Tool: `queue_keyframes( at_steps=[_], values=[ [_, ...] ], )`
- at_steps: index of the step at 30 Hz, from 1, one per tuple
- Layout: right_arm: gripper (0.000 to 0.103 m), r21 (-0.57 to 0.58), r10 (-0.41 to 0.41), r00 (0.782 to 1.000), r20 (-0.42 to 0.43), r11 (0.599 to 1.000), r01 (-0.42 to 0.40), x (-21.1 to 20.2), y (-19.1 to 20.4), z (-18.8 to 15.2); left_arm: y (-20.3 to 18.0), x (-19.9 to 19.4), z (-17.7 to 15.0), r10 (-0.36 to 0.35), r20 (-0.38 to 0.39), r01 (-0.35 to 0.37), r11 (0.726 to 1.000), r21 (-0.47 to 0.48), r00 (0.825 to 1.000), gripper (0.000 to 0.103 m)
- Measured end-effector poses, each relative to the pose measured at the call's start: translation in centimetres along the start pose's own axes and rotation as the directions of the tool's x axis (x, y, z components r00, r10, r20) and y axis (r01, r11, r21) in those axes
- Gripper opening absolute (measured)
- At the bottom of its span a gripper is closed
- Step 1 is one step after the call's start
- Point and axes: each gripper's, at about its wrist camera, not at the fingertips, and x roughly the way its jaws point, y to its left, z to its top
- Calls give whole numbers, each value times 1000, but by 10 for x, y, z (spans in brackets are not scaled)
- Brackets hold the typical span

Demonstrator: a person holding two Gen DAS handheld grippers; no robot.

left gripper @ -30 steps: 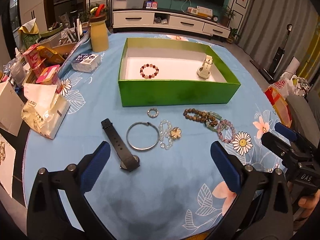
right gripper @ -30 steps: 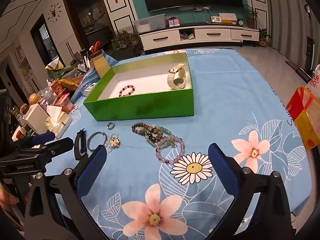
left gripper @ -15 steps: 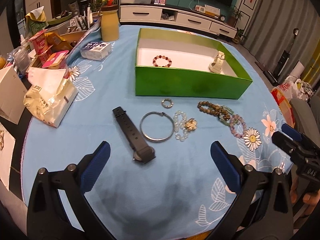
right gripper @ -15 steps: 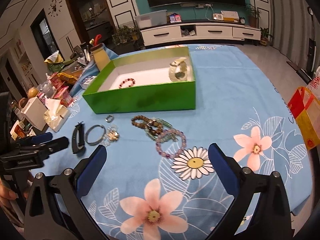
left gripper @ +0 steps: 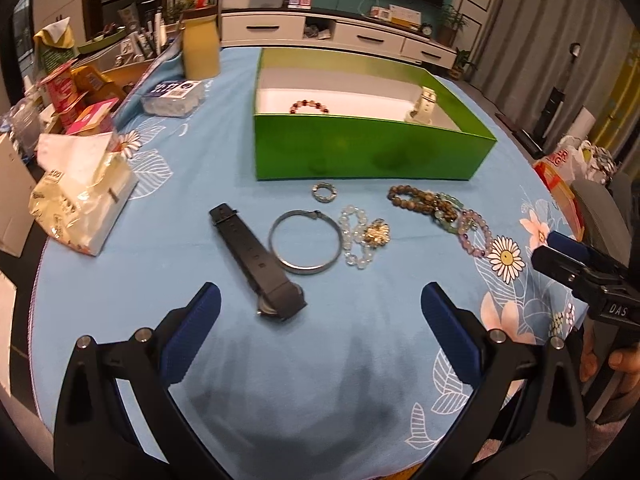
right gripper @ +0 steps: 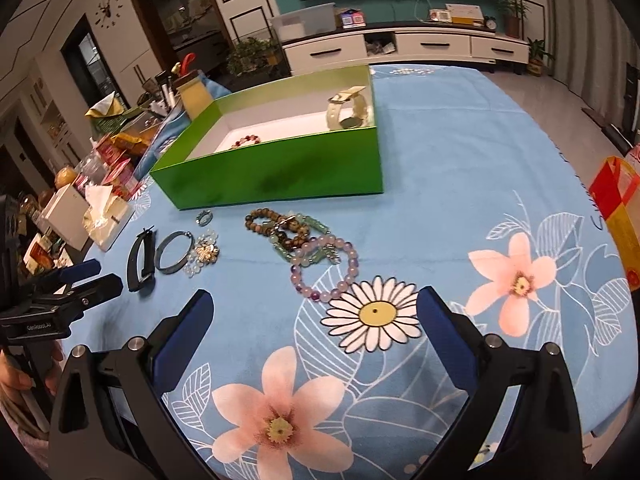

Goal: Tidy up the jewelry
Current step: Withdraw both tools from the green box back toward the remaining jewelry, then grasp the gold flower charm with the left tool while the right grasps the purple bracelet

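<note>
Left gripper (left gripper: 320,312): fingers wide apart, nothing between them, held above the worktop (left gripper: 192,168) over bare blue floral cloth. Right gripper (right gripper: 314,312): fingers likewise wide apart and empty, above the printed daisy; a hand (left gripper: 600,360) is partly visible on its handle in the left wrist view.

Green box (left gripper: 368,156): open-topped, white inside, standing at the far side of the cloth. Inside it: a red-and-dark bead bracelet (left gripper: 309,106) lying flat toward the left, and a pale watch (right gripper: 350,110) standing on edge in the right corner.

Loose jewelry lies in a row on the cloth, in front of the box and apart from it:
- black watch (left gripper: 258,258), strap stretched out, lying diagonally, nearest the left gripper
- silver bangle (left gripper: 306,242), just beside the black watch strap on its right
- small ring (left gripper: 325,192), between the bangle and the box wall
- clear bead bracelet (left gripper: 354,236) with a gold flower charm lying on it, touching the bangle's right edge
- brown bead bracelet (right gripper: 276,222), tangled with green beads
- lilac bead bracelet (right gripper: 326,266), overlapping the brown and green cluster, its near edge touching the daisy print

Left edge of worktop: tissue pack (left gripper: 80,204), snack packets, a yellow jar (left gripper: 200,46)
</note>
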Motion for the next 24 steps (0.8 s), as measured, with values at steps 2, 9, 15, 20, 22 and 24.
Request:
queue_keyframes(
  at_steps=[2, 9, 15, 20, 22, 24],
  values=[
    [101, -19, 8, 1000, 4, 1000, -8, 2, 2, 0, -4, 3, 0, -10, -3, 11, 1000, 16, 1000, 101],
    [93, -55, 6, 1000, -14, 998, -7, 13, -3, -5, -13, 10, -1, -44, -8, 44, 998, 48, 999, 101],
    [82, -31, 9, 998, -57, 999, -10, 26, -11, -9, -23, 20, -1, -75, -20, 76, 995, 71, 997, 88],
    [76, 17, 30, 999, -44, 999, -29, 30, -18, -5, -33, 33, 5, -95, -29, 97, 991, 93, 995, 67],
    [75, 35, 30, 999, -34, 999, -28, 30, -21, -2, -36, 38, 10, -96, -31, 99, 990, 104, 995, 56],
    [75, 41, 33, 999, -29, 999, -32, 30, -23, -1, -38, 46, 17, -103, -33, 106, 989, 101, 994, 50]
  ],
)
